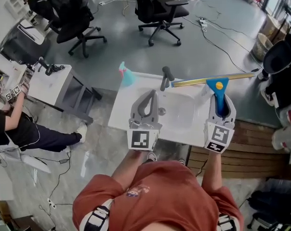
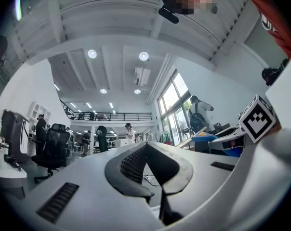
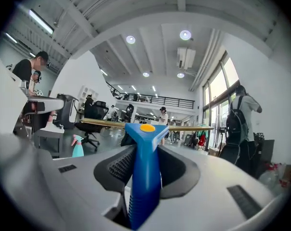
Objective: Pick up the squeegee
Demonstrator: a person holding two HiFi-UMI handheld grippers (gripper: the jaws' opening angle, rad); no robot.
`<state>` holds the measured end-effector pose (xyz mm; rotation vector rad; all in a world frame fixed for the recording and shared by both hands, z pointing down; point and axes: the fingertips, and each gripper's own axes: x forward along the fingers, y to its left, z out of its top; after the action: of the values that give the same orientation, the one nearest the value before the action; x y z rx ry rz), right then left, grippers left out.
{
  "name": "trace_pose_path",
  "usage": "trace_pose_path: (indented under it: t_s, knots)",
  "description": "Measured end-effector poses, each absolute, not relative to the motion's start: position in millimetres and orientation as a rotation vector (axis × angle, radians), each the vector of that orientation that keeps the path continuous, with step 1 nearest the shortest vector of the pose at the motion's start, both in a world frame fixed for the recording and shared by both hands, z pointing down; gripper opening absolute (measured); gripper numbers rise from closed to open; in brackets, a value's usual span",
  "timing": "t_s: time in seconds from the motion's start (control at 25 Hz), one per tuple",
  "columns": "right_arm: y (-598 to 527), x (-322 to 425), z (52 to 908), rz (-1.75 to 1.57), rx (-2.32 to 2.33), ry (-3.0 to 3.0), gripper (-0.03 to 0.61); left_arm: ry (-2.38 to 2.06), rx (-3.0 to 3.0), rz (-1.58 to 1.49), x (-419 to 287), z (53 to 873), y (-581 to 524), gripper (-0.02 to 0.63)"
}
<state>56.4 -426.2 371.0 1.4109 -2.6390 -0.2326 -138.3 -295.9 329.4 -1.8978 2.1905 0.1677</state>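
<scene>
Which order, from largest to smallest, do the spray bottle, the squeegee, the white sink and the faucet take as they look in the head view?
1. white sink
2. squeegee, held nearer the camera, so maybe flattered
3. faucet and spray bottle: they look about alike, so not ranked.

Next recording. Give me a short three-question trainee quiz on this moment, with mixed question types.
1. True or false: the right hand-held gripper is closed on the squeegee at its blue handle.
2. What does the left hand-held gripper hold? A: a cloth. B: the squeegee. C: nothing.
3. Fill in: in the head view, the spray bottle stands at the sink's far ____ corner.

Key: 1 true. 2 C, its jaws are together with nothing between them. 3 left.
</scene>
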Motion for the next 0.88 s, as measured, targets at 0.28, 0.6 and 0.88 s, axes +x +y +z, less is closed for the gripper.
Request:
trace_pose_path:
  t_s: [0.28,0.6,0.88]
  knots:
    - [-426,96,343,-0.218,1.577,-2.634,0.138,2.084,-1.958,0.173,-108,308,-314,0.018]
    - [-421,138,321,-0.268,1.766,-2.637,0.138,2.027,-1.991,0.176,-84,302,-333,0.018]
    - [-416,154,321,-0.245,1.861,-2.662,0.138,1.992,-2.005,0.178,-69,303,-339,0.018]
